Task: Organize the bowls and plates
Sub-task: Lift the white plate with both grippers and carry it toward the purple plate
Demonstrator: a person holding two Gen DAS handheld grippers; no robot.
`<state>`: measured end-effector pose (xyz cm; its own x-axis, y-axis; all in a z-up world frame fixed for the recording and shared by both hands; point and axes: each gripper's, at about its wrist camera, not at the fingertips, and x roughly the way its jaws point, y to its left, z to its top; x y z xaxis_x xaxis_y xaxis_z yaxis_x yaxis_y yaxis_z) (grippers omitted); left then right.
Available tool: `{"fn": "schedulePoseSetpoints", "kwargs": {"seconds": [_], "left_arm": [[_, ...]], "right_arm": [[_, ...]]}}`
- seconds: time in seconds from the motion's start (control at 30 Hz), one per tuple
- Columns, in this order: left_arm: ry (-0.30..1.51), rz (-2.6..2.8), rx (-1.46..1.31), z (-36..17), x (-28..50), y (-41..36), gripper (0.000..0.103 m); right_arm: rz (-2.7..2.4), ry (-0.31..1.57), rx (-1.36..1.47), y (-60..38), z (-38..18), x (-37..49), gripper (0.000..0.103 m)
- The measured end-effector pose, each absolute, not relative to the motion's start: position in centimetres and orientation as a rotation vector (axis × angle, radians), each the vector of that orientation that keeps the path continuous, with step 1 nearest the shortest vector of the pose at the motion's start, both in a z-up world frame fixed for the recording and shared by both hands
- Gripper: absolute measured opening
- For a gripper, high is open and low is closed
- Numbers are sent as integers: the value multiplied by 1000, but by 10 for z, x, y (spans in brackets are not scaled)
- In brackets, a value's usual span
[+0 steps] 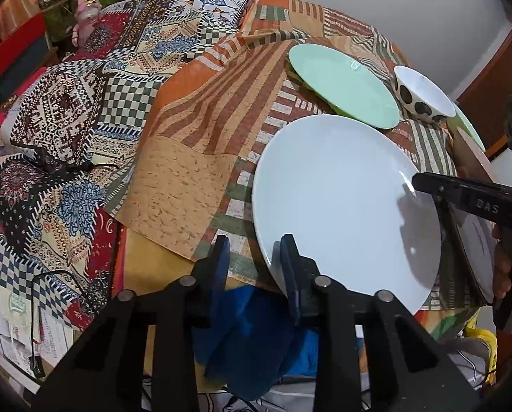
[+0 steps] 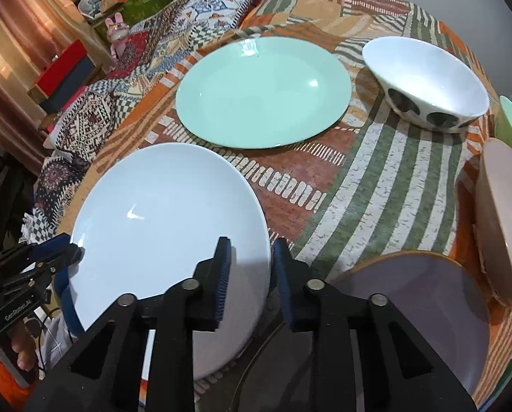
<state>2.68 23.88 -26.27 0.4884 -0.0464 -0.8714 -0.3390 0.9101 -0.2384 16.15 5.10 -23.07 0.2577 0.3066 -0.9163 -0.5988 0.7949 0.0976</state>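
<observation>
"DAS" on right tongs (image 1: 414, 182); "GenRobot.AI" on left tongs (image 2: 71, 250)

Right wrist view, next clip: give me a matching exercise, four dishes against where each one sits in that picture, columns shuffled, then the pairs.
Things:
1. round white plate
2. round mint green plate
3. white bowl with dark spots
4. greyish lilac plate with a brown rim

Places:
A. far right
B. near left, its rim between the right gripper fingers
C. near right, beside the gripper
D. far middle

Pairs: 1-B, 2-D, 3-A, 4-C
</observation>
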Motion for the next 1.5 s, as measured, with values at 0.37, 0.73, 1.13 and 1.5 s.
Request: {"fn": "schedulePoseSetpoints", "kwargs": {"seconds": [0.37, 0.73, 1.13, 1.5], "left_arm": [[1061, 129, -454, -267, 31, 242, 19], [1080, 176, -393, -262, 31, 235, 18], [1031, 207, -383, -237, 29, 231, 18], [930, 199, -353, -191, 30, 219, 18]], "right_arm": [[628, 1191, -295, 52, -236, 167, 16], [650, 1160, -269, 52, -225, 163, 16], [670, 1099, -237, 44, -202, 152, 16], [673, 1022, -188, 25, -170, 144, 16]]}}
